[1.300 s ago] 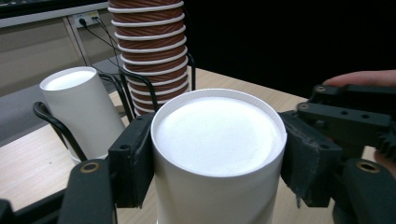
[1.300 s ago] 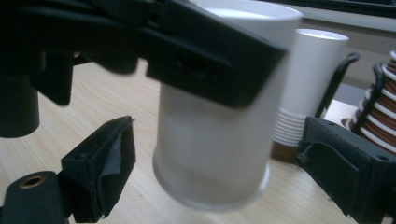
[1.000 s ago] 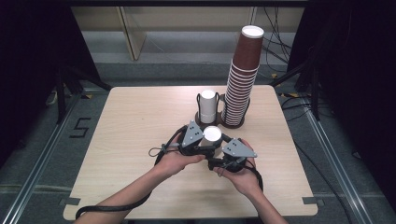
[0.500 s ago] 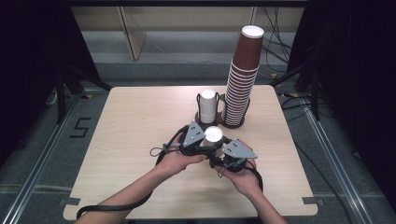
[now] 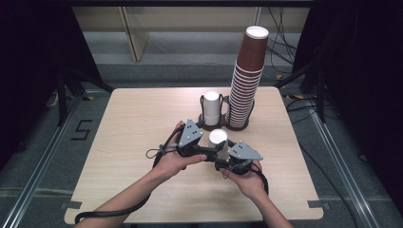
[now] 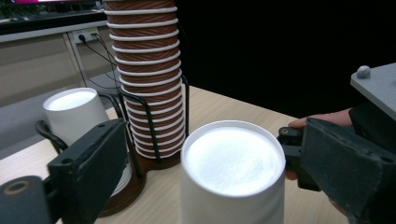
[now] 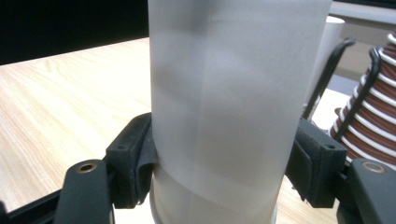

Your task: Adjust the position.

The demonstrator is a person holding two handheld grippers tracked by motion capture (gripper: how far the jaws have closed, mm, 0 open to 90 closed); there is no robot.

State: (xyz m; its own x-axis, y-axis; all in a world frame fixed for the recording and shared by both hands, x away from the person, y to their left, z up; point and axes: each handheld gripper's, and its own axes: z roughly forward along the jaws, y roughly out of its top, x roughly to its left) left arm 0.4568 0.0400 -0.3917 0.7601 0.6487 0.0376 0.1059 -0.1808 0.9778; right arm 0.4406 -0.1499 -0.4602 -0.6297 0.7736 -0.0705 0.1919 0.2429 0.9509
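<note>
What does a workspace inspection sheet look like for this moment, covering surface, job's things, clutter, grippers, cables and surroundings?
Surface: light wooden table, bare around the work.
Job's things: white cup upright between both grippers; second white cup in a wire holder; tall stack of brown cups beside it.
Clutter: nothing seen.
Grippers: right gripper has just been closing, pads pressed on the white cup; left gripper has just been opening, jaws apart around that cup.
Cables: black cable trails off the near edge.
Surroundings: grey floor, dark curtains.

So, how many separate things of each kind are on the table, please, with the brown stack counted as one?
White cup stacks: 2
Brown cup stack: 1
Wire holder: 1
Total: 4
</note>
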